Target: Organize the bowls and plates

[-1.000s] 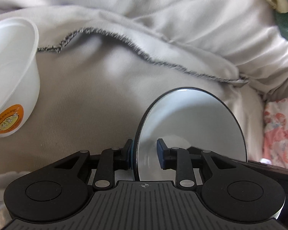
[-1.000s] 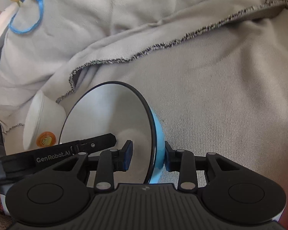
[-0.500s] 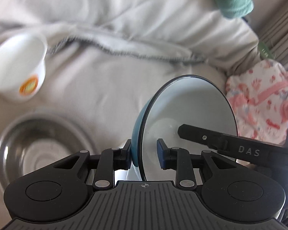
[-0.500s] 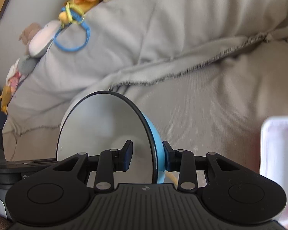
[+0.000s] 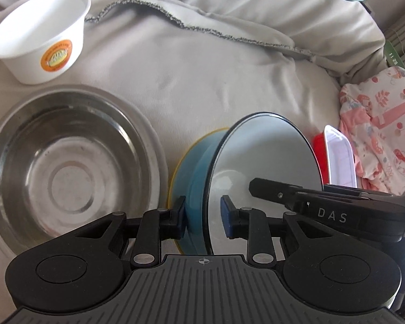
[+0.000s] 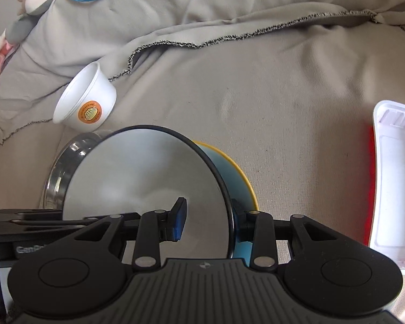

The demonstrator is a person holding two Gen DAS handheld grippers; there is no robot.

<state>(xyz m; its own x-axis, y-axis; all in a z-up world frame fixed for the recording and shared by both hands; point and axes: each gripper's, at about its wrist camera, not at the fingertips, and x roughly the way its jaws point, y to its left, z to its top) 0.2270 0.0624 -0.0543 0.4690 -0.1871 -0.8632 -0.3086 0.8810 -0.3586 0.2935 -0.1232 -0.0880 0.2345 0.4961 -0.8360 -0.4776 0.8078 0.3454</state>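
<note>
Risk: blue bowl [image 5: 199,172] is carried between two sets of tongs, each pinching opposite sides of its rim; if either hand drifts or twists apart from the other, the rim could slip free and the bowl drop onto the yellow-rimmed dish [image 6: 245,181] or the steel bowl [image 5: 67,172] below.

Left tongs [image 5: 203,213] narrow, clamped on the bowl's wall. Right tongs [image 6: 209,220] likewise. Bowl is tilted, above the grey bedding [image 5: 229,62], steel bowl just beside it, white cup [image 5: 40,40] farther off.
</note>
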